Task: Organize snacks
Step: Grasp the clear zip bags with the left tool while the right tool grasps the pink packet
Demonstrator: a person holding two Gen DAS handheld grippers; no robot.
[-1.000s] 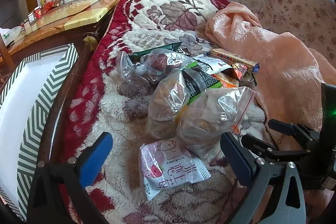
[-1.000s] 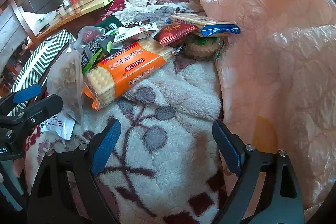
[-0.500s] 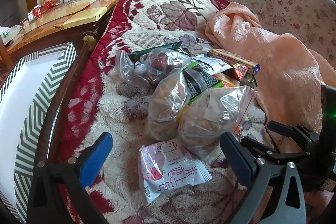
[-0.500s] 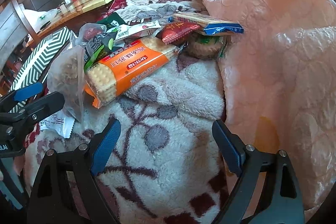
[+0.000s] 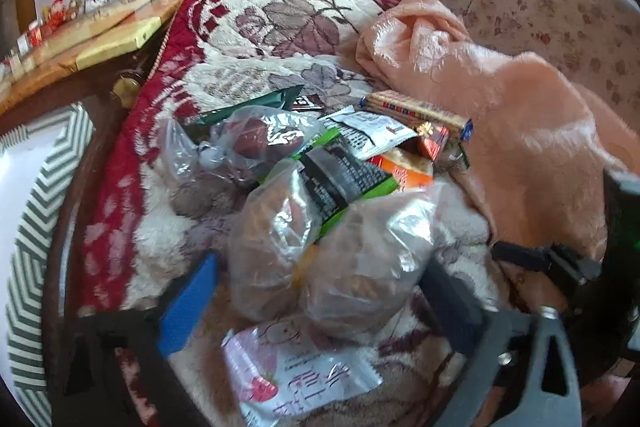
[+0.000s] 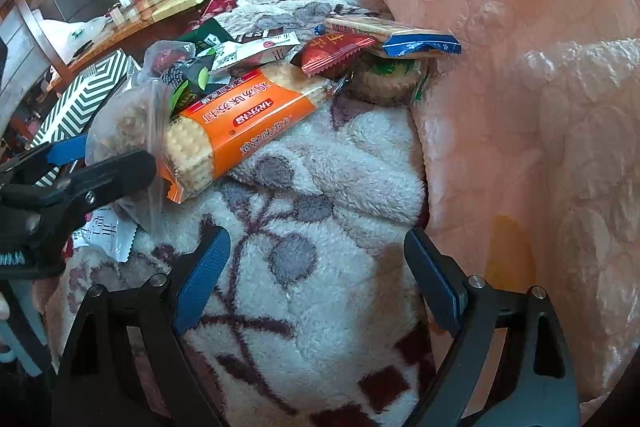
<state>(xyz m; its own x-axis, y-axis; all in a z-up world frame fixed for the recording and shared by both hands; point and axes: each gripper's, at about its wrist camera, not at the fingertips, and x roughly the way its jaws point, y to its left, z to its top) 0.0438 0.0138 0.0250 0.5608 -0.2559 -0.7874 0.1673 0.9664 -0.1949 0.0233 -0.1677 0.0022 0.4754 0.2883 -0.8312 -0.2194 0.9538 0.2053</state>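
Moved since a second ago: left gripper (image 5: 320, 307), now closer in, jaws just narrowing around the two clear bags (image 5: 332, 255) between them, not yet visibly pressing; pink packet (image 5: 296, 379) lies nearest. Striped box (image 5: 36, 227) far left; orange cracker pack (image 6: 240, 123) and remaining snacks centre on the floral blanket (image 6: 312, 227); right gripper (image 6: 316, 279) spread apart over bare fleece. Best done by clamping bag bodies, not loose film.
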